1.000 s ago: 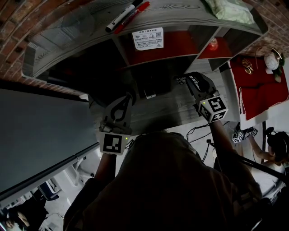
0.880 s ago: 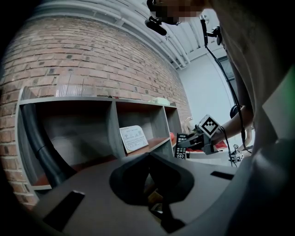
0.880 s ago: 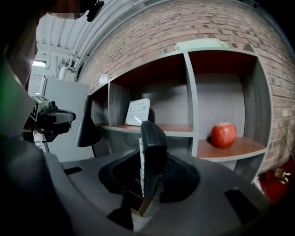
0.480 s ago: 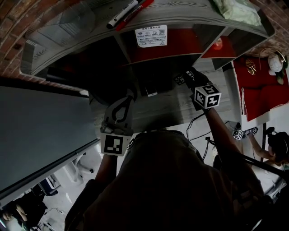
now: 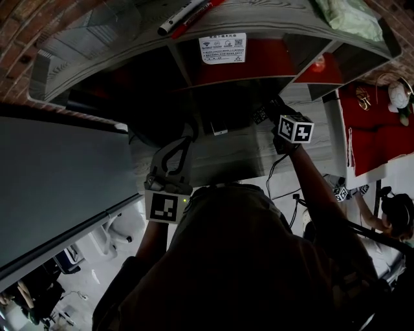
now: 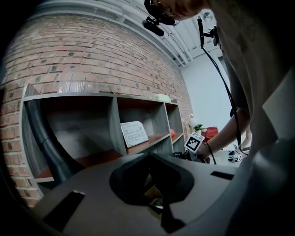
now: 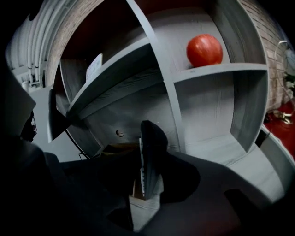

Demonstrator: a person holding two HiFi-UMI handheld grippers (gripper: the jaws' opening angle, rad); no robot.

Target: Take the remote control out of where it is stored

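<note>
In the head view the left gripper [image 5: 184,142] is nearest, over the front of the grey surface [image 5: 226,158], with its marker cube [image 5: 163,207] toward the person. Its two jaws curve in until their tips meet. The left gripper view shows the same: the jaws are together and hold nothing.

A little further, to the right, the right gripper [image 5: 268,111] reaches toward the shelf unit [image 5: 97,45]. From the head camera its jaws are only a dark shape. The right gripper view shows them clearly: they are closed partway on the remote control [image 7: 151,140]. It is a slim dark thing seen on its edge, with a pale ribbed side, and it stands up between the jaws. The remote control is in front of the lower compartments of the shelf unit, before an upright divider. Whether it is fully outside the shelf I cannot tell.

Behind it, in an upper compartment, lies a red ball [image 7: 204,50]. The left gripper view alone shows a dark hose [image 6: 46,138] in the leftmost compartment, and the brick wall [image 6: 92,55] behind. A printed card [image 5: 222,48] leans in the middle compartment. Only the head view shows the top of the shelf, with two marker pens [image 5: 184,16] and a green cloth [image 5: 349,18]
</note>
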